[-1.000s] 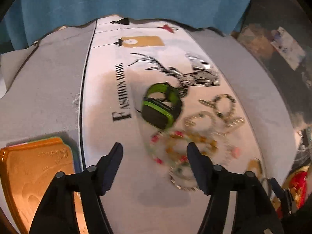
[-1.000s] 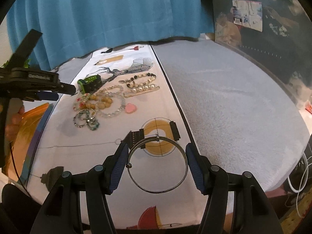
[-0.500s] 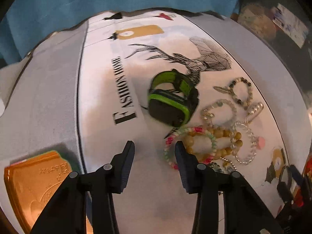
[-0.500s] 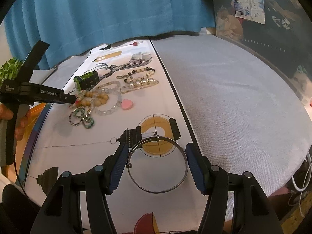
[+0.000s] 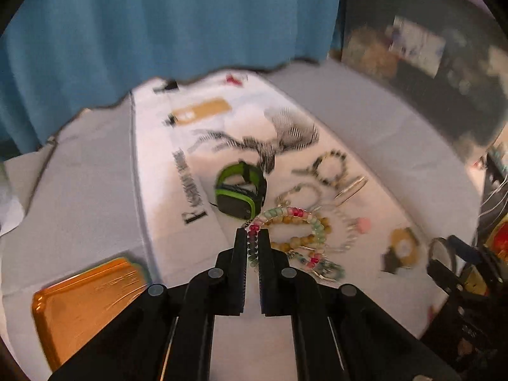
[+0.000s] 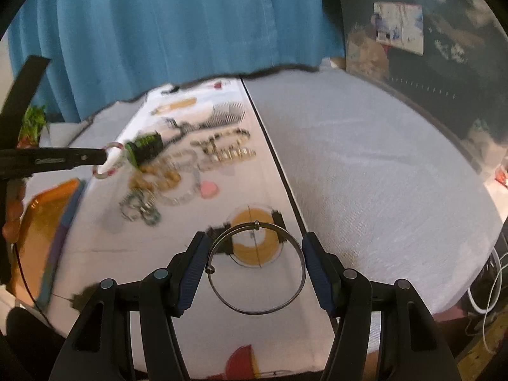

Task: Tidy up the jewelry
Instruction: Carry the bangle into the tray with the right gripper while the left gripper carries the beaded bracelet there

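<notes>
A bracelet of pink, green and white beads (image 5: 298, 213) hangs from my left gripper (image 5: 252, 233). Its jaws are closing tight, with the pads pressed on the beads. In the right wrist view the left gripper (image 6: 104, 158) holds that beaded bracelet (image 6: 108, 171) lifted clear of the white printed cloth (image 6: 133, 270). My right gripper (image 6: 255, 238) is shut on a thin metal bangle (image 6: 254, 313), which spans the gap from pad to pad above the cloth's near end.
A green and black watch (image 5: 241, 195) lies behind the held bracelet. Several more bracelets (image 5: 330, 166) and a pink heart charm (image 5: 363, 225) lie to its right. A gold tray (image 5: 89, 301) sits at the left on the grey tablecloth (image 6: 365, 174). A blue curtain (image 6: 190, 25) hangs behind the table.
My left gripper went from wide open to shut on the beaded bracelet and lifted it off the cloth. My right gripper rose slightly with the bangle still in it.
</notes>
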Motion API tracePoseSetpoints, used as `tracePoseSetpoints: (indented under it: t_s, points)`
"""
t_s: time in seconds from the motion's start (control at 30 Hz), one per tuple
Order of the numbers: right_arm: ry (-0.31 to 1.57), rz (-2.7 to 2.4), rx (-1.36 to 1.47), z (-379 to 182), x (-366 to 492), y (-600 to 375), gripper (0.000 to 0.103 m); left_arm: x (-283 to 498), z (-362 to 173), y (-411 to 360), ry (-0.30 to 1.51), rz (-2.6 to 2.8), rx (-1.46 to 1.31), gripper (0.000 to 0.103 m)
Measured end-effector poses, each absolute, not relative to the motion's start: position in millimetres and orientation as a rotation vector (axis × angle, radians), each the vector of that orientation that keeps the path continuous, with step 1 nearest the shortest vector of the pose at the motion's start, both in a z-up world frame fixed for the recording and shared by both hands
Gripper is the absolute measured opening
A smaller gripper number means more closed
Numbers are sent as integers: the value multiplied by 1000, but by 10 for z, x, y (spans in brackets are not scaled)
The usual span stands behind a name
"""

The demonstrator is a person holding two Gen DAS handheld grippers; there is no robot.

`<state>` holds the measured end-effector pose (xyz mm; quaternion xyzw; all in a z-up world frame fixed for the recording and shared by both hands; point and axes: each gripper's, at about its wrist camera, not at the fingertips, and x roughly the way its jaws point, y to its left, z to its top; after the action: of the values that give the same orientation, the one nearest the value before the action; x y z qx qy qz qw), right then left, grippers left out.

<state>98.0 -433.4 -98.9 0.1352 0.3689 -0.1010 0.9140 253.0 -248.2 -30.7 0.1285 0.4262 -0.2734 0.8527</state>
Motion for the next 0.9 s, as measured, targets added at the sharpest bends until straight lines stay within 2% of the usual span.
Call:
tracePoseSetpoints:
  t_s: [0.27, 0.63, 0.9]
  points:
    - [677, -84, 230, -403, 595, -3899, 61, 1633, 310, -1637, 796, -528, 187, 5]
    - [759, 108, 95, -357, -228, -2736, 61, 302, 122, -653, 828, -448, 118, 5]
    - [763, 176, 9, -254, -485, -2308, 61, -59, 151, -289, 791, -405, 65, 5]
